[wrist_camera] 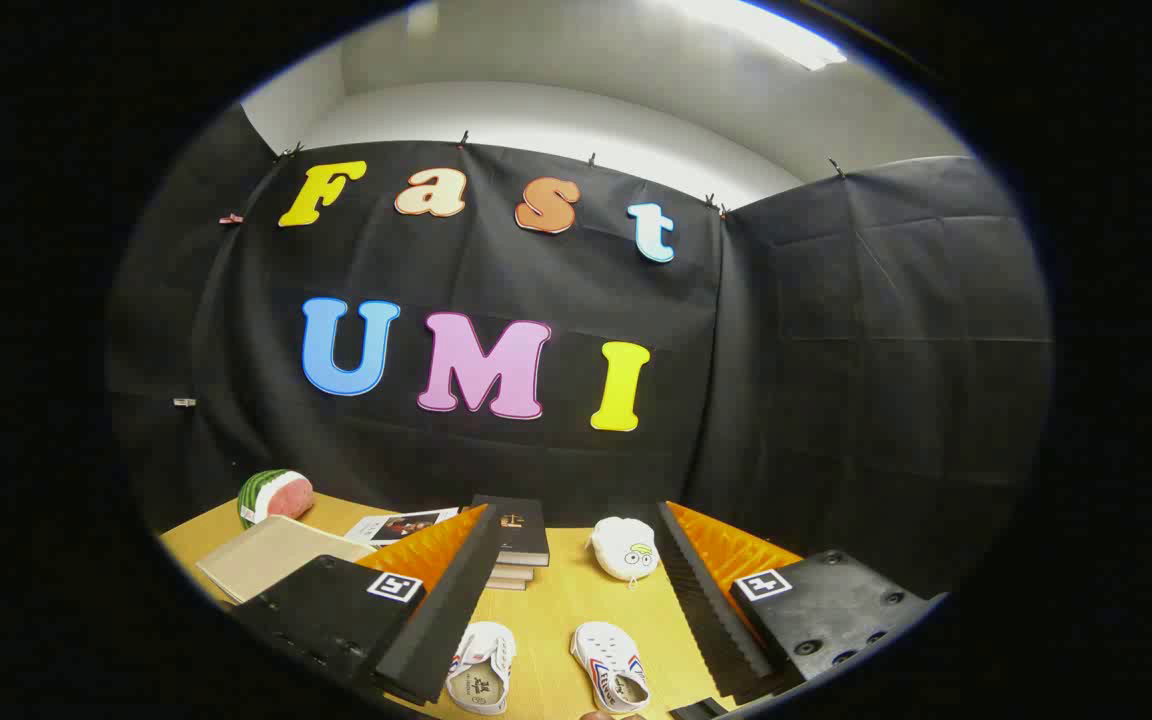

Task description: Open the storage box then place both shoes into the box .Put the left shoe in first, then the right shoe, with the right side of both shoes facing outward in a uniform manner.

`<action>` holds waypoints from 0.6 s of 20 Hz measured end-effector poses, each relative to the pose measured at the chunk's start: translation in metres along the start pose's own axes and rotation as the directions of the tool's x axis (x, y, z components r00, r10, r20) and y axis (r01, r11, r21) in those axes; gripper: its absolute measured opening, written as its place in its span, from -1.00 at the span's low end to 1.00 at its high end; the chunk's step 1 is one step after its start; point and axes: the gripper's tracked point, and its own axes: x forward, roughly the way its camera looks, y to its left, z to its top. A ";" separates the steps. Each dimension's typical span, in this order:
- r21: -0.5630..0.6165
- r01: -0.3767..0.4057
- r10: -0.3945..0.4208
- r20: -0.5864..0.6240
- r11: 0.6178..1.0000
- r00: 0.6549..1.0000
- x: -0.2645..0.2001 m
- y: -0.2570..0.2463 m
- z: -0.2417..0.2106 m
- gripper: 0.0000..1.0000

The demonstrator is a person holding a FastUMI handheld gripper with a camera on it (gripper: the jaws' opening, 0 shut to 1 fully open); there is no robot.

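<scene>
Two small white shoes with red and blue stripes lie on the wooden table (pixel 556 600), side by side. The left shoe (pixel 481 668) rests close to my left finger (pixel 441 610). Nearer my right finger (pixel 711 600) is the right shoe (pixel 611 668). My gripper (pixel 574 512) hangs above the table, open wide, and both shoes lie below the gap near the base of the fingers. Nothing is held between the fingers.
A stack of dark books (pixel 521 535) stands just beyond the left fingertip. A white plush with a cartoon face (pixel 624 548) sits by the right fingertip. Further left lie a magazine (pixel 401 525), a flat beige tray (pixel 271 555) and a watermelon toy (pixel 274 495).
</scene>
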 end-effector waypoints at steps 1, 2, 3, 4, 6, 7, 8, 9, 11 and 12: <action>0.001 0.002 -0.002 -0.001 1.000 1.000 0.000 -0.001 0.000 0.94; 0.002 0.004 -0.004 -0.005 1.000 1.000 0.001 -0.001 0.000 0.94; 0.004 0.003 -0.003 -0.008 1.000 1.000 0.000 -0.002 -0.001 0.94; 0.008 0.003 -0.003 -0.012 1.000 1.000 0.000 -0.002 -0.002 0.94; 0.024 -0.005 0.006 -0.028 1.000 1.000 -0.001 0.000 -0.008 0.94; 0.031 -0.010 0.011 -0.043 0.999 0.999 -0.001 0.002 -0.013 0.94; 0.037 -0.016 0.018 -0.053 0.999 0.998 -0.002 0.003 -0.018 0.94; 0.043 -0.019 0.022 -0.061 0.999 0.998 -0.002 0.005 -0.022 0.94; 0.053 -0.032 0.036 -0.076 0.998 0.996 -0.002 0.010 -0.029 0.95; 0.056 -0.042 0.046 -0.080 0.998 0.996 -0.002 0.013 -0.030 0.94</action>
